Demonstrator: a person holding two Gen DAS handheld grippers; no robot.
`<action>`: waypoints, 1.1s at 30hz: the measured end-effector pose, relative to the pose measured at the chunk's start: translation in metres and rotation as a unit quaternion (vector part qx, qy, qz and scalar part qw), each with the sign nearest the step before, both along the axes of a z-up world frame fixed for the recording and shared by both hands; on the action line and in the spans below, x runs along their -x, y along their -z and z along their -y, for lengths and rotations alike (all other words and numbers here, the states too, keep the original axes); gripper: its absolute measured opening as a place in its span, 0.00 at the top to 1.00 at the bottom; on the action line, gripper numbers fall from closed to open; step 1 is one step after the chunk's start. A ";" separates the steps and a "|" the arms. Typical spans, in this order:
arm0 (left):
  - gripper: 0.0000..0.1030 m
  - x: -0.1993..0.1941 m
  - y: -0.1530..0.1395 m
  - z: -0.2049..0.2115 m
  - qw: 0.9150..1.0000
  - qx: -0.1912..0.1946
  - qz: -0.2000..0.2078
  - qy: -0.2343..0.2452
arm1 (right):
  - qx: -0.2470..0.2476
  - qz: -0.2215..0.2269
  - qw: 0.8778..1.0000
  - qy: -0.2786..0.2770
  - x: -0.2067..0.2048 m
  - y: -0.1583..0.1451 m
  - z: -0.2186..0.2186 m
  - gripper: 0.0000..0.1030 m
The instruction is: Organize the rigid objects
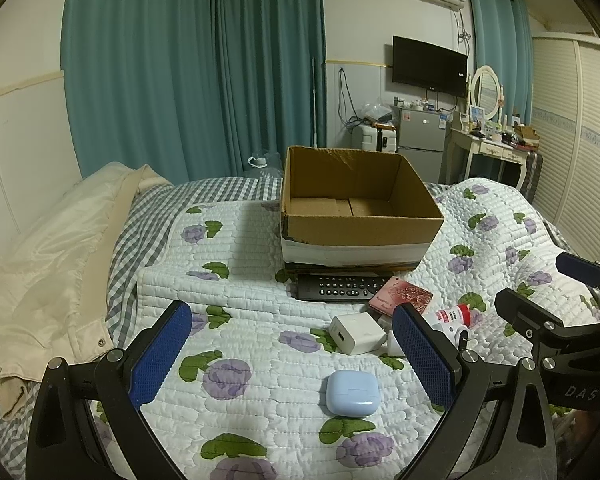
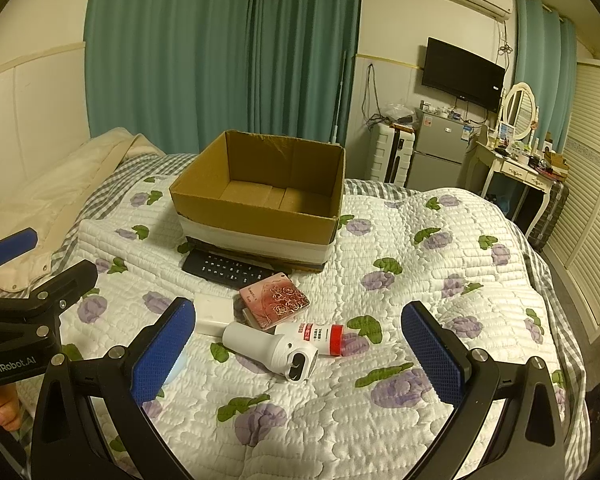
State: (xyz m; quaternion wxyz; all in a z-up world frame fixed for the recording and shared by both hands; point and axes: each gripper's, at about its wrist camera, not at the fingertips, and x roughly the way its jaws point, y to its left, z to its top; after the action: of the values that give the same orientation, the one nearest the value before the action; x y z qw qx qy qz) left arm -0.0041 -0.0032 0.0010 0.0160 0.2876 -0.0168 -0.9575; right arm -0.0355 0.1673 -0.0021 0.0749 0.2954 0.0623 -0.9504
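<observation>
Clutter on a quilted bed (image 2: 440,216), awaiting sorting into the empty cardboard box (image 2: 260,196) at the far side. Left gripper (image 1: 296,360) and right gripper (image 2: 298,354) both hover above the quilt with jaws spread wide and nothing between the pads. Earbud case (image 1: 351,393), pale blue, lies nearest the left gripper; smooth, rounded and probably light, it may squirt out of a pinch unless taken across its flatter sides. Charger (image 1: 357,332), a white block, offers square faces and should grip securely. Remote (image 2: 230,269) lies partly under the box's near edge; long and stiff, it is best taken across its width near the middle after sliding it clear. Pink case (image 2: 274,305) overlaps a dark item that is too hidden to identify; thin and flat, it wants an edge grip. White handheld device (image 2: 270,350) and red-capped bottle (image 2: 320,337) touch each other; both are cylindrical, likely to roll, and best pinched across the body.
</observation>
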 end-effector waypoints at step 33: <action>0.04 0.038 0.102 -0.042 0.984 0.027 0.168 0.052 | -0.006 0.079 0.996 -0.027 0.049 0.041 -0.024 0.00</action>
State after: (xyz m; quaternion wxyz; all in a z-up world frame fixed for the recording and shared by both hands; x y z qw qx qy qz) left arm -0.0417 0.0387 -0.1006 -0.0286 0.4421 -0.0604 -0.8945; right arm -0.0843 0.1913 -0.0428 0.1039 0.3685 0.0695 -0.9212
